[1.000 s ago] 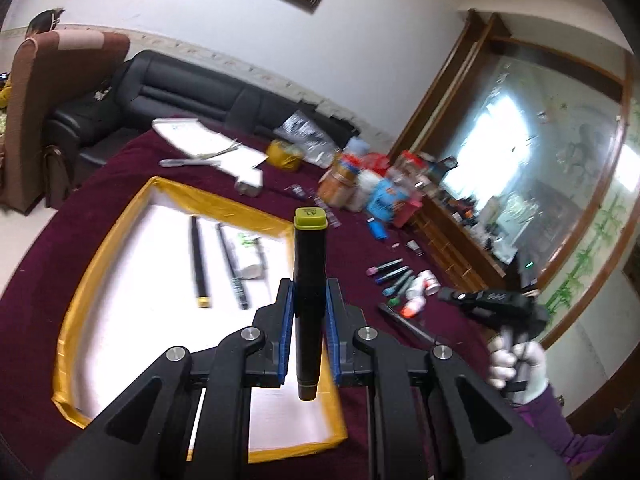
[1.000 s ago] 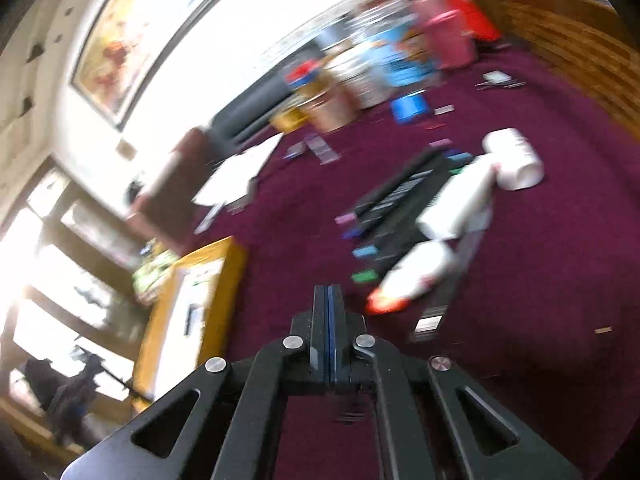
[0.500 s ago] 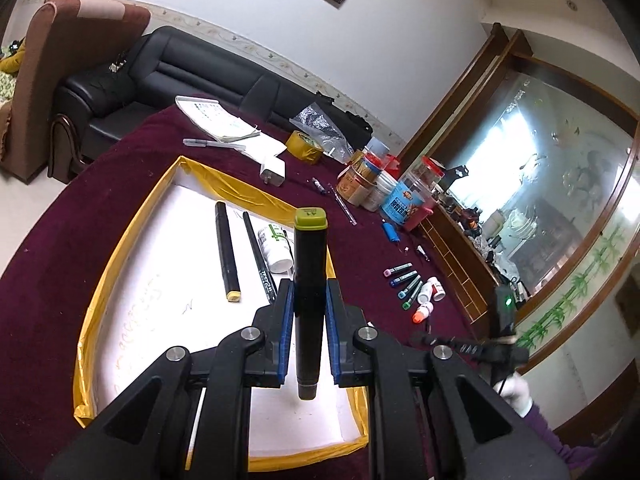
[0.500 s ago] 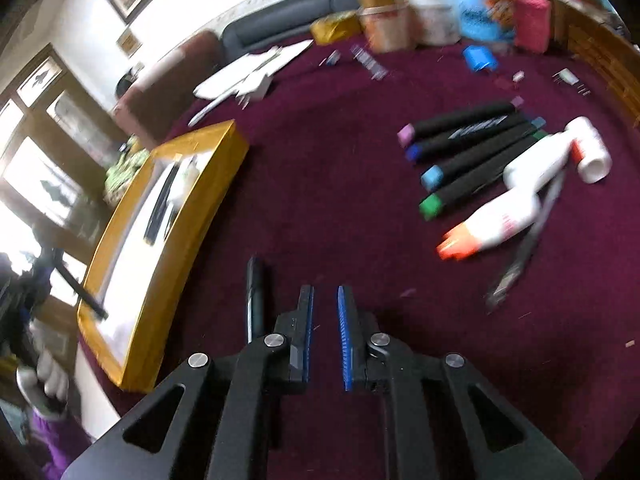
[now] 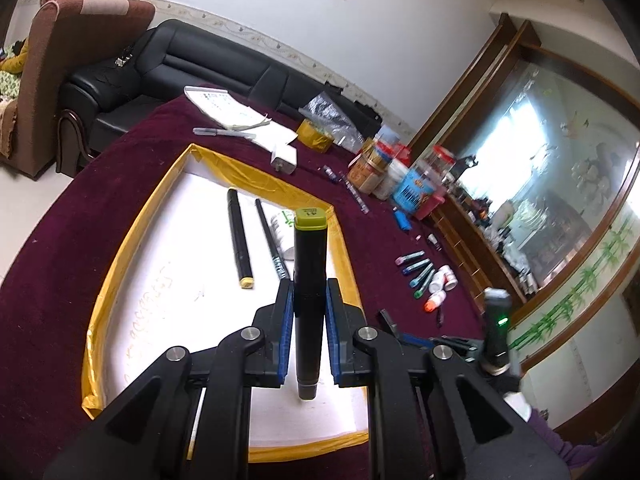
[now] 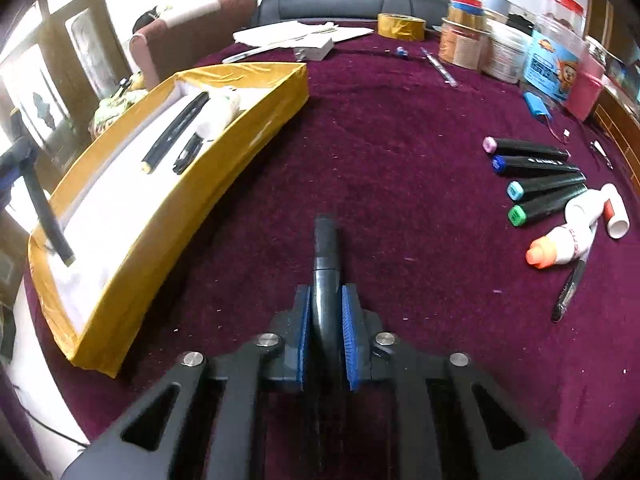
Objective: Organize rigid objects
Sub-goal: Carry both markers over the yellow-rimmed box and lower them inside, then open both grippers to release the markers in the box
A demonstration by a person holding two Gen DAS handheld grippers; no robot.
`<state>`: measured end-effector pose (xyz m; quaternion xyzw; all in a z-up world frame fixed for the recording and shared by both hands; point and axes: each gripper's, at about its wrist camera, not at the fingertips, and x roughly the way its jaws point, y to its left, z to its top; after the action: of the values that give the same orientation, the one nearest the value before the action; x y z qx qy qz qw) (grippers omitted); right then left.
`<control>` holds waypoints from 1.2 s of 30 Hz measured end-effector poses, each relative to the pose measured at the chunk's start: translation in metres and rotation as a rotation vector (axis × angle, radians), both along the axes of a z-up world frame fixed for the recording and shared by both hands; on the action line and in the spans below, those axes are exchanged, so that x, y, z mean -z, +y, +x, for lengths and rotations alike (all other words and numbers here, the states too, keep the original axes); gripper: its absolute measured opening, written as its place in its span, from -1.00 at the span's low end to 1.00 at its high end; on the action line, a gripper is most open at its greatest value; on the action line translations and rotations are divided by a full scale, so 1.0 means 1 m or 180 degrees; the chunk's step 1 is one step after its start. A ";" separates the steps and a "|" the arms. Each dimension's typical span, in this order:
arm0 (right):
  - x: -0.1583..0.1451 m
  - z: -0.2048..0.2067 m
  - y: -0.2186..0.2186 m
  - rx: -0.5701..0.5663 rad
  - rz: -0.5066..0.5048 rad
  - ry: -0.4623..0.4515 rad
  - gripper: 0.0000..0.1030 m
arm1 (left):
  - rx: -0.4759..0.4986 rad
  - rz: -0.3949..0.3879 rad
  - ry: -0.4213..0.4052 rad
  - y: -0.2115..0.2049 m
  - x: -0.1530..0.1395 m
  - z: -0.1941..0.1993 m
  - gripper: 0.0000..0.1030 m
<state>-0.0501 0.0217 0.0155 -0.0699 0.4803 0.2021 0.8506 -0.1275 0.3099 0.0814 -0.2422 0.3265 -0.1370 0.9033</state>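
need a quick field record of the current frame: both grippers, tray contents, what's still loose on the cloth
left gripper: shut on olive-capped marker, held over the yellow tray
right gripper: jaws have just been opening; black pen between the fingers, pads against it, low over the maroon cloth
tray contents: yellow-tipped marker, slim dark pen, white bottle
loose on cloth: four capped markers, orange-capped bottle
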 end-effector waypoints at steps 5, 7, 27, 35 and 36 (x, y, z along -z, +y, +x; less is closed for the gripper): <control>-0.027 0.002 -0.008 -0.0058 0.0621 0.0043 -0.75 | -0.0010 0.0284 0.0156 0.007 -0.003 0.018 -0.76; -0.049 0.002 -0.009 -0.0153 0.0902 0.0028 -0.75 | -0.0010 0.0387 0.0229 0.011 -0.003 0.030 -0.76; -0.018 0.111 0.172 -0.0211 0.0820 0.0753 -0.74 | -0.0201 0.0361 0.0999 0.036 0.048 0.169 -0.76; -0.001 0.124 0.174 -0.0007 0.0622 0.0653 -0.68 | -0.0379 0.0510 0.0749 0.036 0.022 0.133 -0.27; -0.003 0.121 0.172 -0.0005 0.0627 0.0610 -0.66 | -0.0451 0.0589 0.0718 0.033 0.016 0.125 -0.15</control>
<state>0.0713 0.1932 0.0189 0.0332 0.5372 0.2547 0.8034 -0.0025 0.3429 0.0653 -0.1942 0.4191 -0.0143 0.8868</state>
